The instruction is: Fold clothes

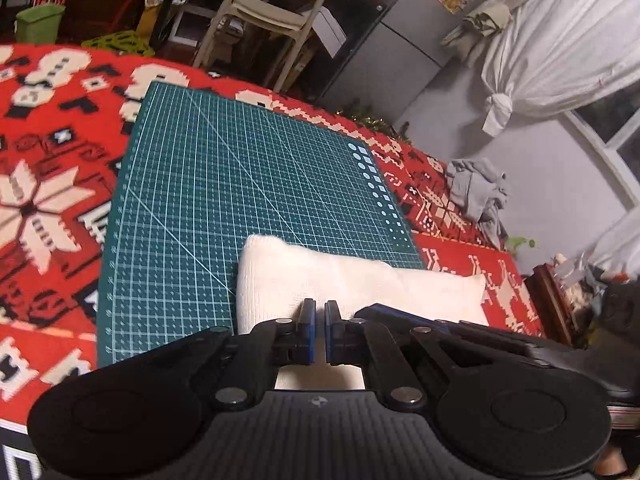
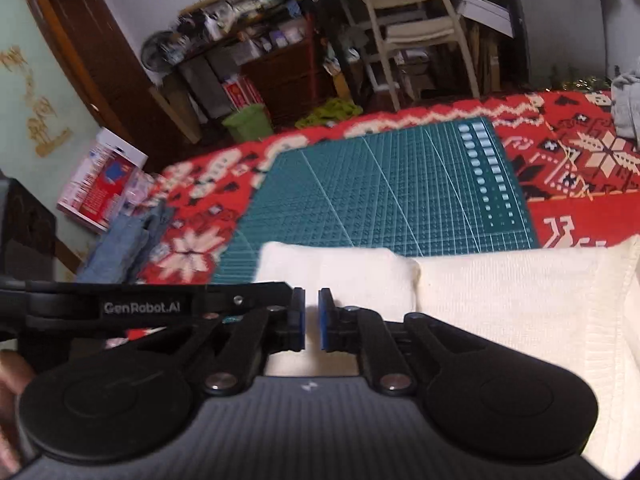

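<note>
Nearest me, my left gripper and right gripper both hover over the white knit garment, jaws drawn narrow with only a slim gap, and I see no cloth pinched between them. The garment lies at the table's near edge, partly on the green cutting mat, already doubled into a thick bundle with a seam down its middle. I judge it soft, light and limp, apt to sag and slip open; its outer corners or folded edge look best to grip. Beyond, the mat is bare. A grey crumpled garment sits near the far right corner of the red patterned cloth; nothing blocks me.
</note>
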The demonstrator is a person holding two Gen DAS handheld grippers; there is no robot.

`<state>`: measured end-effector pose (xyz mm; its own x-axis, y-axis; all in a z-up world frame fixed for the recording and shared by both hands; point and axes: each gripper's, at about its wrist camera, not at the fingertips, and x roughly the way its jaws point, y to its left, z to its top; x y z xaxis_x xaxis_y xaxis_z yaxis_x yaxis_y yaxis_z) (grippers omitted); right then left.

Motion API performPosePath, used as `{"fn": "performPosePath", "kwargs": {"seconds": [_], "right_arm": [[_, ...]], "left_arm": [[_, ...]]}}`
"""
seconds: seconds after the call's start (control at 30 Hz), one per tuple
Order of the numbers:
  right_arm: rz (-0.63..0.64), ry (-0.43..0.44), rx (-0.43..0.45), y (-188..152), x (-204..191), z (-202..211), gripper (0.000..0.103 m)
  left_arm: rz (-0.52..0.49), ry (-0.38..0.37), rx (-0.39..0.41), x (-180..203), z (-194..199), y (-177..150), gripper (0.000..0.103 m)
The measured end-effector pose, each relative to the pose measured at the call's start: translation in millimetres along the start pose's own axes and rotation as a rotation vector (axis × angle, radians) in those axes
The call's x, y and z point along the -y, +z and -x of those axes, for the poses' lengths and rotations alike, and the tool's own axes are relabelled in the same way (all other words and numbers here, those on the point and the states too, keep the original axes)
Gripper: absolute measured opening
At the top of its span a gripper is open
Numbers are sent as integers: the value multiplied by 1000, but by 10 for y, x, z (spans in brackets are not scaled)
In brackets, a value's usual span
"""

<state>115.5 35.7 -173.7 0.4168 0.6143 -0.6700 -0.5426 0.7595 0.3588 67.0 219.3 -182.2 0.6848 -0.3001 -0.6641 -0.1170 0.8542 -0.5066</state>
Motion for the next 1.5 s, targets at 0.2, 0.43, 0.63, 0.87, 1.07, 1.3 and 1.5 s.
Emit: {"fn": "performPosePath", "kwargs": {"seconds": [0.2,0.43,0.63,0.87,1.07,1.3,1.5], "right_arm": [[-93,-52,21,-35,345,42,0],[3,-1,52,118,179,24,8],[14,-37,22,180,174,-219,0],[-46,-44,85,211,334,-41,1],[-17,24,57,127,239,190,7],[103,3,-3,-165,-74,87,2],[86,-71,10,-197,22,218,5]], "left_arm": [[15,-25,14,-27,38,33,6],[37,-18,25,-91,-25,169,6],[63,-26,33,-142,-19,194,3],[83,-43,45,-169,85,196,3],[38,-47,6,-43,226,24,3],[-34,29,13,57,191,-227,3],[-50,5,19,135,325,-264,5]]}}
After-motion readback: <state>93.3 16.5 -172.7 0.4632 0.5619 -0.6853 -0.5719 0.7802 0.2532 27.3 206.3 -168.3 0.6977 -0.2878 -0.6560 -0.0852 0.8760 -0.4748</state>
